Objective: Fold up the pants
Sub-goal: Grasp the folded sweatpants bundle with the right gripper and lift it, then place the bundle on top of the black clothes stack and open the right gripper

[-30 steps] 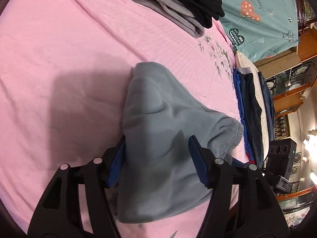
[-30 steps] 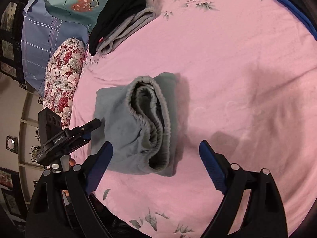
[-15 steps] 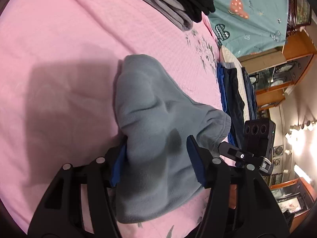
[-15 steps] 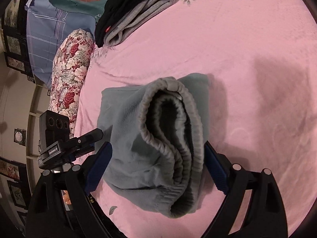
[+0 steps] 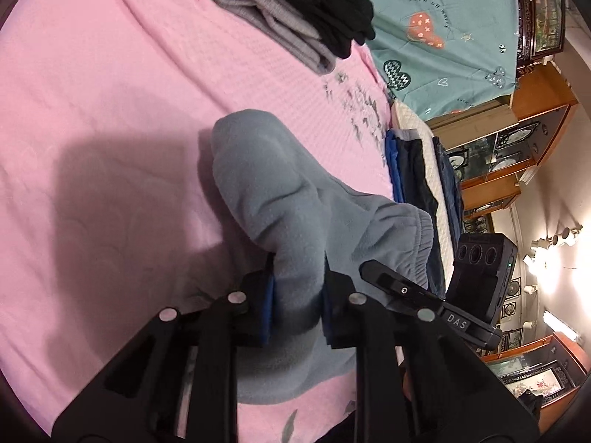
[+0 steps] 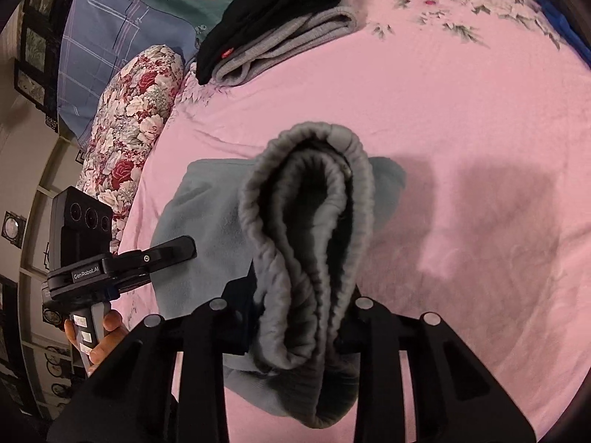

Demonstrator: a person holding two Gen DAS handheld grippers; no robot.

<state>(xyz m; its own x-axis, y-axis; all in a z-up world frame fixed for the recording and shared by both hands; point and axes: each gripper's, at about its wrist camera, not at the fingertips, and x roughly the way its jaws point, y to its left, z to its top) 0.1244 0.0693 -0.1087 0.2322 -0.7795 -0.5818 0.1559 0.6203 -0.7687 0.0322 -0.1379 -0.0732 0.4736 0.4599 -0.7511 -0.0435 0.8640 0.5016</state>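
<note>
The folded grey fleece pants [image 5: 280,199] lie on the pink bedsheet [image 5: 92,92]. My left gripper [image 5: 298,304] is shut on the folded edge of the bundle. My right gripper [image 6: 304,310] is shut on the elastic waistband end [image 6: 306,229], which bunches up between the jaws. The pants sag between the two grips, and part of the bundle still rests on the pink bedsheet [image 6: 461,110]. The left gripper also shows in the right wrist view [image 6: 159,254], held by a hand.
A folded stack of grey and black clothes [image 5: 295,11] lies at the far side, also in the right wrist view [image 6: 273,37]. Dark blue folded garments [image 5: 417,181] lie at the bed's edge. A floral pillow [image 6: 129,118] and teal quilt [image 5: 443,29] border the bed.
Both grippers have closed from open onto the pants, the left on the folded edge, the right on the waistband end. The cloth is now bunched and pulled up between the jaws.
</note>
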